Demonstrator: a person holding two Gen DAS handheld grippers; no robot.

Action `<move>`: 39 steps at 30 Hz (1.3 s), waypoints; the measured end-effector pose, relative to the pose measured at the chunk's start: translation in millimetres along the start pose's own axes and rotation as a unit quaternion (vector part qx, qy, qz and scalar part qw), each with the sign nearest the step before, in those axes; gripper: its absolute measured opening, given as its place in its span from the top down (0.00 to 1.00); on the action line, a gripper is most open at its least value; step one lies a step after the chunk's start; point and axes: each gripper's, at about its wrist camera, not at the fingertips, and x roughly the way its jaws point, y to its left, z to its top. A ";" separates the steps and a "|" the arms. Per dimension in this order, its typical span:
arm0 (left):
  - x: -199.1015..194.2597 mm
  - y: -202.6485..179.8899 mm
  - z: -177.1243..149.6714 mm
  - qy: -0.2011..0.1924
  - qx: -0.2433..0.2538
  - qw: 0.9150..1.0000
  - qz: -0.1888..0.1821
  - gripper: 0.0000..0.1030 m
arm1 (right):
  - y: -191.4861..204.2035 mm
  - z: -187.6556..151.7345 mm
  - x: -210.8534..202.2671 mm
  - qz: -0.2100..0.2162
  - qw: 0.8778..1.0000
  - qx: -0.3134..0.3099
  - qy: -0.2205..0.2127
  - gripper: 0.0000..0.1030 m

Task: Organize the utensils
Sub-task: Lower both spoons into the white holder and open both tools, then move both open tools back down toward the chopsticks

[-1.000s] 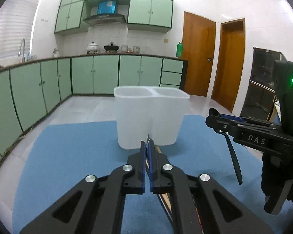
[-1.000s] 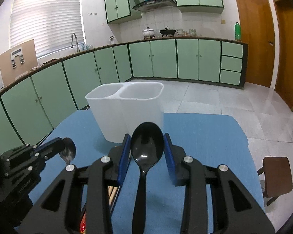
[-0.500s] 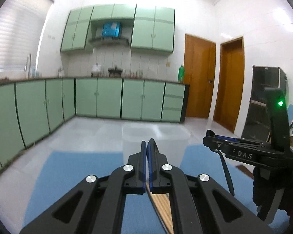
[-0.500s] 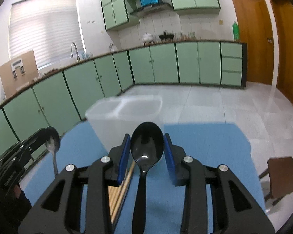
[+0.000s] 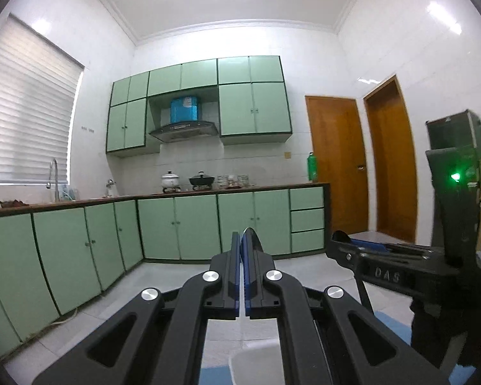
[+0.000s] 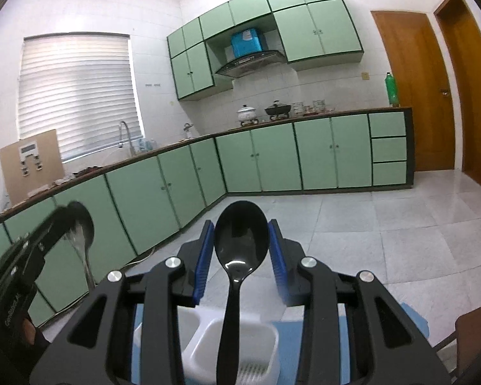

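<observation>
My left gripper (image 5: 242,240) is shut on a metal spoon (image 5: 252,239), whose thin edge shows just past the tips. In the right wrist view that spoon (image 6: 81,227) hangs bowl-up from the left gripper (image 6: 62,216) at the left. My right gripper (image 6: 240,224) is shut on a black plastic spoon (image 6: 240,237), its bowl upright between the blue pads (image 6: 205,256). The white two-compartment holder (image 6: 237,346) stands on the blue mat (image 6: 291,346) directly below the right gripper. In the left wrist view only the holder's rim (image 5: 256,357) shows at the bottom edge.
Green base cabinets (image 6: 314,154) and a counter with pots run along the far walls. Wooden doors (image 5: 336,166) stand at the right. A brown stool (image 6: 474,324) sits by the table's right side. The right gripper (image 5: 341,240) hangs close beside the left one.
Both grippers have risen and tipped up with their spoons. The white holder has dropped from the middle of both views to the bottom edge.
</observation>
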 end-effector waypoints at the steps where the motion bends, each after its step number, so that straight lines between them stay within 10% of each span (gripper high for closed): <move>1: 8.1 0.0 -1.3 0.001 0.002 1.000 0.005 0.98 | -1.8 -1.2 7.0 -0.004 1.000 0.001 0.000 0.68; 17: 34.6 5.1 -46.7 0.078 -0.019 0.997 -0.022 0.94 | -13.4 -42.6 16.7 -0.015 0.998 0.012 0.052 0.60; 25: -29.0 2.5 -37.5 0.127 -0.041 0.991 -0.032 0.63 | -10.3 -57.1 -49.9 -0.012 0.995 0.024 0.097 0.42; 39: -159.1 -20.1 -153.9 0.336 -0.089 0.937 -0.036 0.47 | 46.9 -193.9 -165.9 0.002 0.964 0.002 0.265 0.32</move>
